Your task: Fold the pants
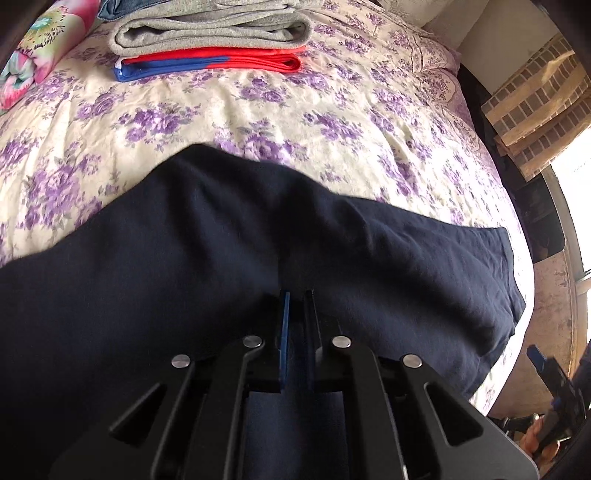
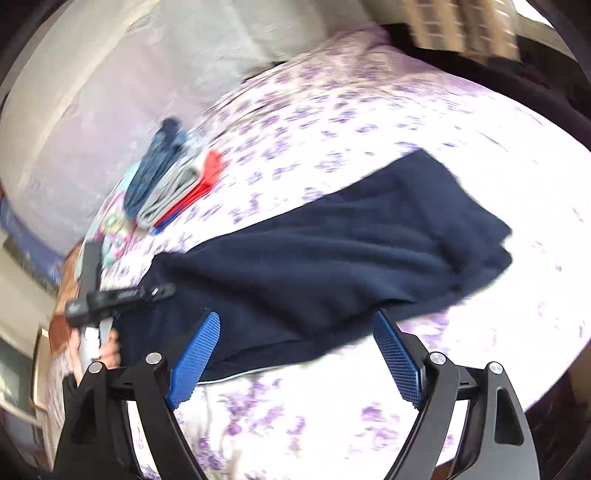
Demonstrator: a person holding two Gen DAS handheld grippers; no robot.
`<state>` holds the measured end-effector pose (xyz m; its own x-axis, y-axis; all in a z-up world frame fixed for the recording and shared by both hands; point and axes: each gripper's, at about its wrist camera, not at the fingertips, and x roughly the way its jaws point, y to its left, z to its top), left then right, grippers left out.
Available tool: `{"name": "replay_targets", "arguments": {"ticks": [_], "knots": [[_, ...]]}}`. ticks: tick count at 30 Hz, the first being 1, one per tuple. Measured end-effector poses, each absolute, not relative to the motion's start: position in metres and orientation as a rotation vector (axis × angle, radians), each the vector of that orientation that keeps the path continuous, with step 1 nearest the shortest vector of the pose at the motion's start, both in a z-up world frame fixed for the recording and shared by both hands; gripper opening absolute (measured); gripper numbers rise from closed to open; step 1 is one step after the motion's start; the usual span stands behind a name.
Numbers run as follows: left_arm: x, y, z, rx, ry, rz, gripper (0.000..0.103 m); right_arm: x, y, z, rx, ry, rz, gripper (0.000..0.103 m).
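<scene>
Dark navy pants [image 1: 229, 236] lie across a bed with a purple-flowered cover [image 1: 258, 122]. My left gripper [image 1: 297, 295] is shut on the near edge of the pants, with cloth pinched between its blue pads. In the right wrist view the pants [image 2: 332, 251] lie partly folded, stretched from lower left to upper right. My right gripper [image 2: 295, 325] is open and empty, just above the near edge of the pants. The left gripper [image 2: 122, 295] shows there at the left end of the pants, held by a hand.
A stack of folded clothes, grey [image 1: 210, 31] over red and blue [image 1: 210, 64], lies at the far side of the bed [image 2: 173, 184]. A flowered pillow [image 1: 40, 48] lies at the far left. The bed's right edge drops to the floor [image 1: 554, 295].
</scene>
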<state>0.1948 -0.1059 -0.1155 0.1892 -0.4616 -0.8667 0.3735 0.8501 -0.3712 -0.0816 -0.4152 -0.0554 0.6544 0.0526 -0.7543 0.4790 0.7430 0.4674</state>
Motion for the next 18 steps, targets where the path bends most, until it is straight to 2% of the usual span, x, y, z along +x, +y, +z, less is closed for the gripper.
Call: {"name": "replay_targets", "arguments": {"ticks": [6,16,17,18], "knots": [[0.12,-0.106,-0.109,-0.041,1.249,-0.689,0.007,-0.102,-0.481,-0.101,0.977,0.828,-0.27,0.085],[0.095,-0.095,-0.121,-0.002,1.27,-0.659,0.007,-0.037,-0.51,-0.122,1.025,0.782,-0.15,0.087],[0.095,-0.095,-0.122,-0.004,1.271,-0.657,0.007,-0.034,-0.515,-0.122,1.023,0.768,-0.16,0.083],[0.094,-0.094,-0.123,-0.004,1.272,-0.655,0.007,-0.032,-0.517,-0.12,1.0,0.758,-0.194,0.055]]}}
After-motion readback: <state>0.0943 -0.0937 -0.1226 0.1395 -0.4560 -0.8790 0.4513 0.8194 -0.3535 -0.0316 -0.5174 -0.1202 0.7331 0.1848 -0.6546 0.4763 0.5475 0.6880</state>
